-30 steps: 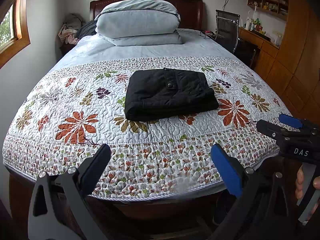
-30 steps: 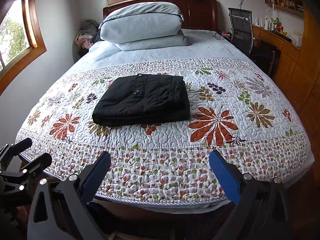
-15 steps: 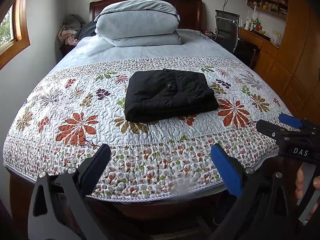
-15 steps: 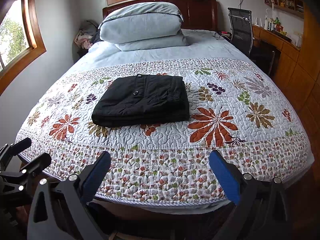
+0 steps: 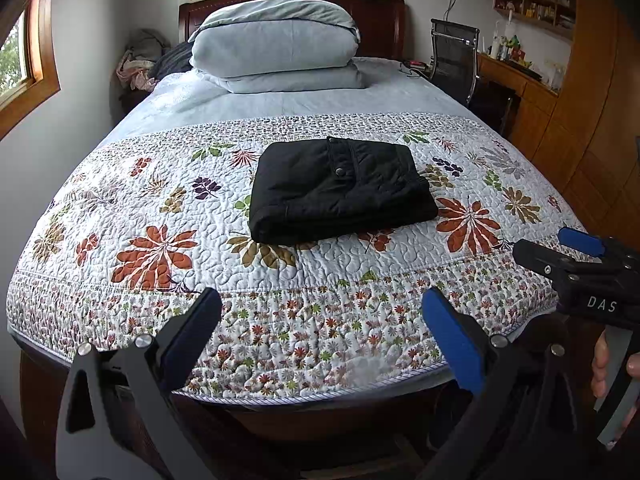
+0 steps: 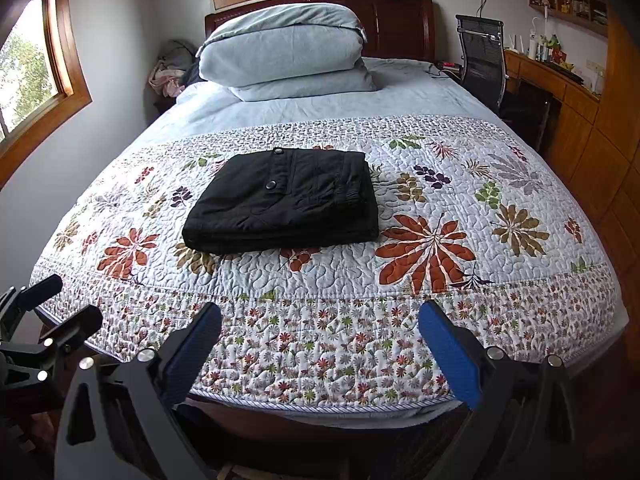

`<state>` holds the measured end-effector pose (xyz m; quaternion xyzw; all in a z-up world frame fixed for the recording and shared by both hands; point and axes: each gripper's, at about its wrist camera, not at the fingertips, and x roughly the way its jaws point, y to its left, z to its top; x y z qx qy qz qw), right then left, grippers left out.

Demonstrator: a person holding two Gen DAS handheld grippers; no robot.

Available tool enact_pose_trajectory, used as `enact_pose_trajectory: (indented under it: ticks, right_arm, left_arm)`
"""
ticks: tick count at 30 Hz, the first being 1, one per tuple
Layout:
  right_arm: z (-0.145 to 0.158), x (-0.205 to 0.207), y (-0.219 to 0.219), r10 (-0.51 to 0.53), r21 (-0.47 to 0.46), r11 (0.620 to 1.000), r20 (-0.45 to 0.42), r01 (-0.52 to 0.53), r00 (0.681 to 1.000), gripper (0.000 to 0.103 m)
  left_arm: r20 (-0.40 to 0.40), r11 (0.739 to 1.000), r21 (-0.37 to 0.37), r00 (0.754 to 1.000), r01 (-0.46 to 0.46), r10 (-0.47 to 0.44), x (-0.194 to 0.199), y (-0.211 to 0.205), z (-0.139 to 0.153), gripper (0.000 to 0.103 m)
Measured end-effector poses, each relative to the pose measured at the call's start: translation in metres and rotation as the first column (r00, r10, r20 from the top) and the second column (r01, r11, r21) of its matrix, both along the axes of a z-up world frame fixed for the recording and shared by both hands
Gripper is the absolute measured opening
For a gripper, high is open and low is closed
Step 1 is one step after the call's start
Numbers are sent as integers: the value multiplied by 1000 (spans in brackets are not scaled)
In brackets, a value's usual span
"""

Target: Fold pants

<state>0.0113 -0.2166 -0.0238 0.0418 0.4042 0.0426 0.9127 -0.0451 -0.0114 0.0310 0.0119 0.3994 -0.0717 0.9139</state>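
Pants: the black pants [image 5: 340,190] lie in a thick, squared bundle on the floral quilt [image 5: 168,288], about mid-bed and well short of the stacked blue-grey pillows [image 5: 276,46] at the far end.
Task status: going by that tidy stack, I'd call the folding done, or all but done.
Left gripper: the left gripper [image 5: 320,328] hangs off the near edge of the bed, blue pads spread wide, nothing between them.
Right gripper: the right gripper [image 6: 320,332] sits likewise at the near edge, splayed apart and empty, well clear of the cloth.
Feel of the cloth: it looks padded, maybe lightly quilted, so soft and limp but bulky; light for its bulk, I'd guess, not slippery, nothing to break.
Layers: the stacked plies will likely slide over one another and spring open if only the top one is pinched.
Where to grip: bite the whole thickness at the near folded edge, one gripper toward each near corner; keep off the snap button [image 5: 340,171] and the ridged waistband on top.
Left wrist view only: the right gripper's body with its "DAS" lettering [image 5: 602,305], plus the fingers [image 5: 600,364] of the hand on its handle, at far right.
Right wrist view only: the left gripper's tips [image 6: 60,312] at lower left, and more of the quilt's right side.
Both views: desk and mesh chair [image 6: 482,54] along the right wall.
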Motion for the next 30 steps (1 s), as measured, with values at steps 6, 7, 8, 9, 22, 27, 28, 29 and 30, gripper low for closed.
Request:
enact_pose_trajectory:
  ticks: [6,7,8,9,22,27,28,29,30]
  right_arm:
    - [0,0,0,0,0,1000,-1,0,1000,99]
    - [-1,1,-1,1,0,1000,-2,-1,1000,99]
    - [0,0,0,-1,-1,1000,-1,1,1000,99]
    - [0,0,0,-1,-1,1000,-1,1,1000,99]
    - [-4,1,-3,-11,-2,1000,-8,11,1000,99]
    - [-4,2,-2,-11,-1,1000,-10,11,1000,99]
    - [-4,1,-3,-10,0,1000,-11,10,1000,99]
    - [-5,2,-2,-11,0,1000,-12,11,1000,99]
    - [-5,2,-2,-11,-1,1000,-13,11,1000,99]
  left_arm:
    - [1,1000,-1,1000,-1,1,0,1,0,100]
    - [0,1000,0,1000,0,0,0,0,0,100]
    - [1,1000,1,1000,0,0,0,0,0,100]
    - [1,1000,2,1000,0,0,1,0,0,100]
    - [28,1000,1,999,16,-16,3,-3,1,100]
    - [3,1000,-10,1000,-5,5,7,-1,-1,100]
    - [0,1000,-14,1000,-8,8,7,0,-1,100]
    - [-1,1000,-17,1000,-13,13,7,1,-1,100]
    - [-1,1000,-18,1000,-14,14,7,1,-1,100]
